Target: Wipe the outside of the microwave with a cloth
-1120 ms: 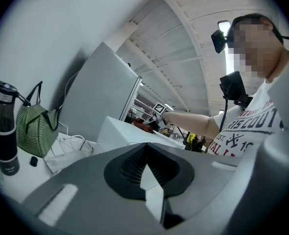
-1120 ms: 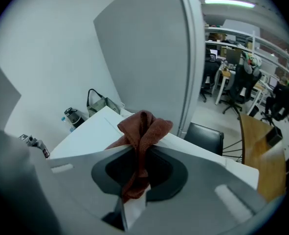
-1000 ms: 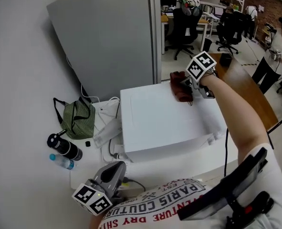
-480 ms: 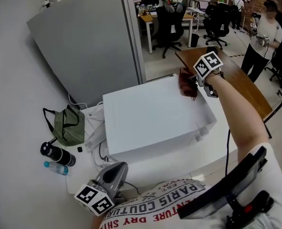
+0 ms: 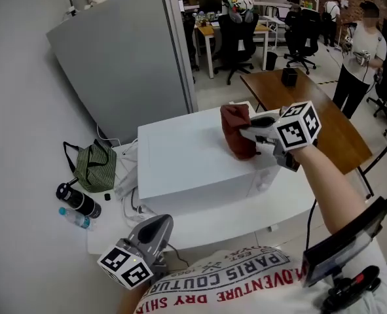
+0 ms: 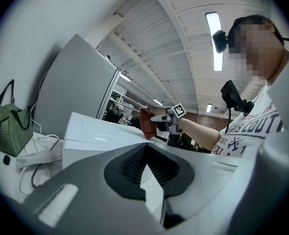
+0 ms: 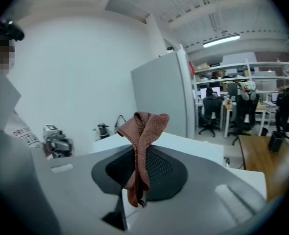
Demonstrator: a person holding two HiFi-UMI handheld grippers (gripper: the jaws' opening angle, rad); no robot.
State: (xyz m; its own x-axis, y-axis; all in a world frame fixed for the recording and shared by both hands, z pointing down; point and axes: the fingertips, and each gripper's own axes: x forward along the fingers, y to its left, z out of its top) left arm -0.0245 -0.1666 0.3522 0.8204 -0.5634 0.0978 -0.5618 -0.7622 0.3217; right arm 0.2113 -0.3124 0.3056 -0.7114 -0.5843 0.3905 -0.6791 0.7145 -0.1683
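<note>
Presently the reddish-brown terry cloth is clamped between the fingers of the right gripper, over the right-hand part of the top panel of the white box-shaped microwave. The right gripper view shows the cloth bunched and folded into a rounded loop above the fingers, with a narrower crumpled tail hanging below them. Its nap is coarse and looped, and its colour is uniform. In the head view its lower end reaches down to the panel near the right front edge. The left gripper is held low at the near edge of the white tabletop, well apart from the cloth. Its fingers are closed together with nothing between them.
</note>
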